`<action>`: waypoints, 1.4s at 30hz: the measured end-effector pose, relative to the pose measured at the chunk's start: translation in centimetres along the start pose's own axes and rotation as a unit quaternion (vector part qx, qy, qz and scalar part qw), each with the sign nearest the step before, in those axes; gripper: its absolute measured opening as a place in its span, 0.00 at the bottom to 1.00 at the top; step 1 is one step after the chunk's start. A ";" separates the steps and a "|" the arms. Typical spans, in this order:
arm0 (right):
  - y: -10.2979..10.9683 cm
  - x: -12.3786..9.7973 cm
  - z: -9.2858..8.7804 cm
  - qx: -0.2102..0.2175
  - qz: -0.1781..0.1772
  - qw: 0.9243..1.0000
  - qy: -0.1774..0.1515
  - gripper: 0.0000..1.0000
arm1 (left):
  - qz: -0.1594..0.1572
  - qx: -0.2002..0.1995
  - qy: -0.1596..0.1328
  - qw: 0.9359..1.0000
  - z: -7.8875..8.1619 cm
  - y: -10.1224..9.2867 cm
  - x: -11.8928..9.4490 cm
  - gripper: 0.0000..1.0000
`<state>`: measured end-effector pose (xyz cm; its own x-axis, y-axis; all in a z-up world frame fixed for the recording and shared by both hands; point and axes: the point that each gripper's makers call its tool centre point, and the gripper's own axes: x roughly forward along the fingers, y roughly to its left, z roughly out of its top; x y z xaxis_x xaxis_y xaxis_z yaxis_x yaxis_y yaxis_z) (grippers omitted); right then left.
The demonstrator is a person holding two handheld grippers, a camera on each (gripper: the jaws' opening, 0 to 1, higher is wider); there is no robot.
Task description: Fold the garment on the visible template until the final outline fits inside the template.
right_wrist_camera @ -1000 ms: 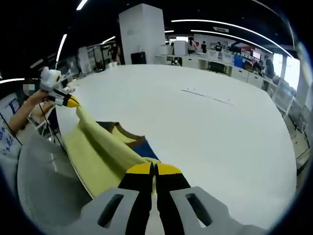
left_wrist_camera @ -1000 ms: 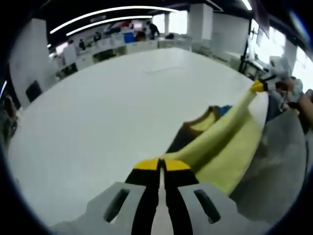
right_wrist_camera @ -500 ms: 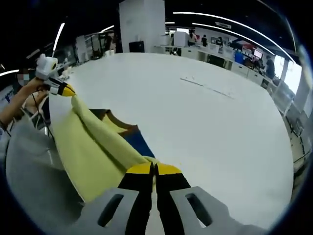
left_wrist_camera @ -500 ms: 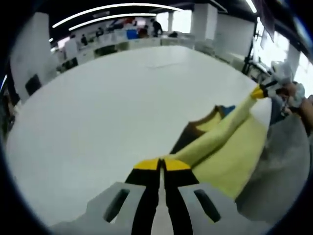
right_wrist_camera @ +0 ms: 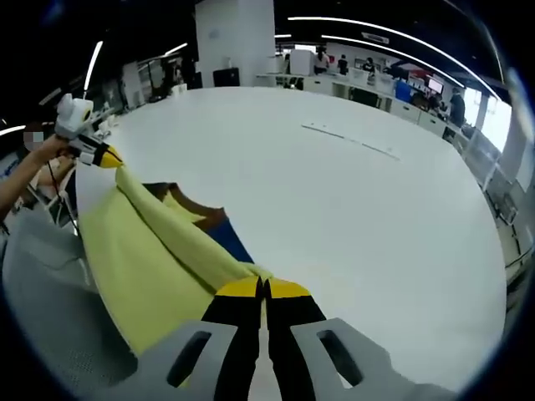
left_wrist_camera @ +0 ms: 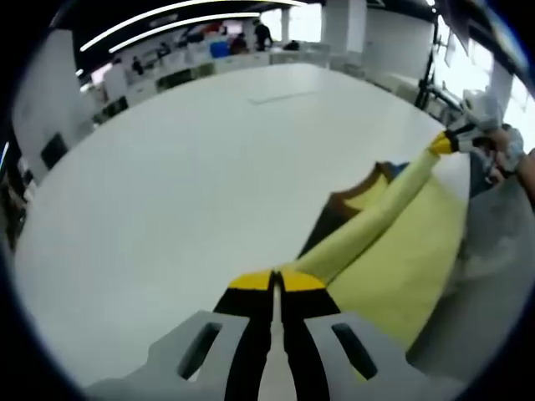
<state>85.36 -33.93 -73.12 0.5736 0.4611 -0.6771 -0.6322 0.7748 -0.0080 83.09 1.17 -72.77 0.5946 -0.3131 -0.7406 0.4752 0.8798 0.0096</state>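
Left tool (left_wrist_camera: pixel 276 281) pinched shut on a yellow garment (left_wrist_camera: pixel 401 267) at lower centre; likewise right tool (right_wrist_camera: pixel 261 288), clamped on the opposite end. Stretched taut between the two, probably to carry one edge over for a fold. Draped across lower right of left gripper view, lower left of right gripper view, partly on the white bench (right_wrist_camera: pixel 351 217). One garment, two tools. Template outline not discernible.

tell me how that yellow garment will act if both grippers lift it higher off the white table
Probably floppy: the yellow garment sags in a drooping fold between the right gripper and left gripper, both shut on it. It looks light, hanging from two pinched spots. The free part would likely drag over the table.
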 end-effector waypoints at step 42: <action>-0.5 2.8 -3.0 -0.028 -0.012 0.999 0.042 0.02 | 0.016 0.007 0.030 0.999 -2.4 0.5 3.2 0.00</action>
<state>85.75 -34.35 -77.26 0.5447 0.4020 -0.7360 -0.6483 0.7586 -0.0655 83.70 1.48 -76.78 0.5695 -0.2627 -0.7789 0.4656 0.8840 0.0423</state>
